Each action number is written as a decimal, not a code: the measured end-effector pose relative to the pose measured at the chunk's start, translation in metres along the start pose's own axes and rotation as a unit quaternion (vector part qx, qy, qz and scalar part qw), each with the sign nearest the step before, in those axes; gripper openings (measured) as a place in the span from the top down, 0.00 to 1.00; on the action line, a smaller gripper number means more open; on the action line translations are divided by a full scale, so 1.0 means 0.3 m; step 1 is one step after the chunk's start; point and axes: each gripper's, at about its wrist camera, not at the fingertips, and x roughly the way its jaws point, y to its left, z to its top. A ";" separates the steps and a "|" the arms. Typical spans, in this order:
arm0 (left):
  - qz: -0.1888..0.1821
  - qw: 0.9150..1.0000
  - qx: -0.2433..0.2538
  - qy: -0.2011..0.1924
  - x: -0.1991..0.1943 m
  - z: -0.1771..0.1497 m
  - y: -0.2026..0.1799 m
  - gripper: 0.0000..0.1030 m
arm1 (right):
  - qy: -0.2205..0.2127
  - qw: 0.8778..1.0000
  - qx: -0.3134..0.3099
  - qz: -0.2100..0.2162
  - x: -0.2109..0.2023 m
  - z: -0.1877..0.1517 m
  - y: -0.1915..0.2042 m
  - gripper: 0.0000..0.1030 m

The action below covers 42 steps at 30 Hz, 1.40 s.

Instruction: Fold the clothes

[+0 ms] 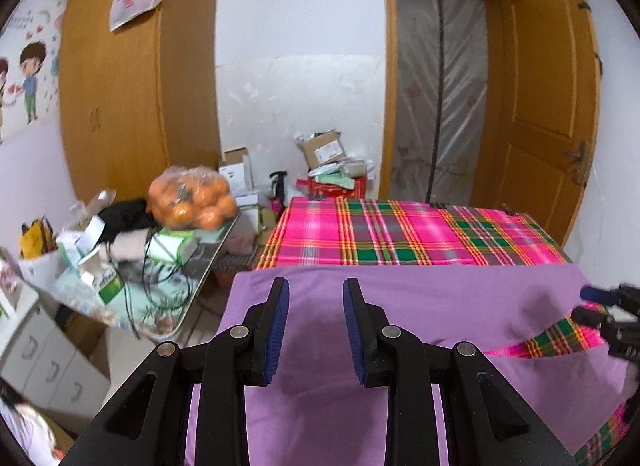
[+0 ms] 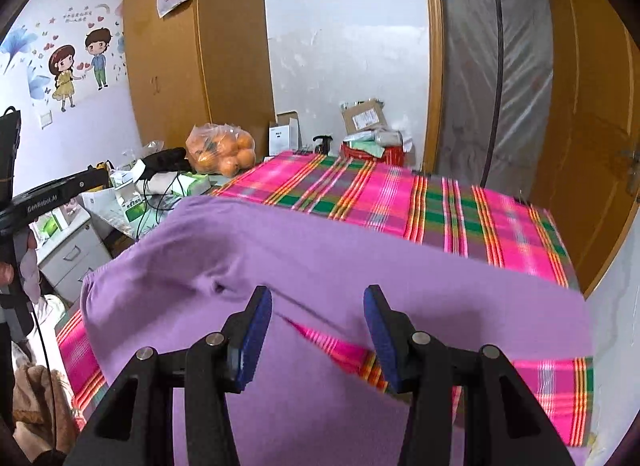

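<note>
A purple garment [image 1: 400, 306] lies spread on a table covered by a pink plaid cloth [image 1: 400, 229]. My left gripper [image 1: 316, 290] hovers just above the garment's left part, jaws open and empty. My right gripper [image 2: 318, 298] is over the garment [image 2: 320, 258] near a slit where the plaid cloth [image 2: 400, 193] shows through, jaws open and empty. The right gripper also shows at the right edge of the left wrist view [image 1: 600, 306]. The left gripper's body shows at the left edge of the right wrist view [image 2: 52, 193].
A cluttered side table [image 1: 120, 266] with a bag of oranges [image 1: 192, 197], boxes and cables stands left of the plaid table. A wooden wardrobe [image 1: 120, 85] is behind it. Cardboard boxes [image 1: 324, 149] sit at the far end. An open wooden door [image 1: 548, 105] is at the right.
</note>
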 end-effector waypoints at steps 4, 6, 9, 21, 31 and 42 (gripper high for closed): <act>-0.035 0.998 -0.010 0.049 0.093 -0.054 0.003 0.72 | 0.006 1.000 -0.016 0.005 0.026 0.016 0.026 0.52; -0.043 0.997 -0.016 0.069 0.128 -0.080 0.008 0.72 | 0.012 1.000 -0.020 0.009 0.043 0.011 0.034 0.52; -0.053 0.995 -0.028 0.083 0.163 -0.096 0.027 0.72 | 0.021 0.999 -0.024 0.011 0.067 0.004 0.038 0.52; -0.017 0.995 -0.026 0.094 0.273 -0.057 0.099 0.72 | 0.046 0.998 -0.036 0.003 0.184 0.029 0.019 0.52; -0.014 0.994 -0.010 0.110 0.357 -0.070 0.097 0.72 | 0.062 0.994 -0.068 -0.057 0.266 0.055 0.023 0.52; -0.010 0.993 0.004 0.113 0.351 -0.063 0.070 0.72 | 0.051 0.994 -0.080 -0.056 0.237 0.060 0.047 0.52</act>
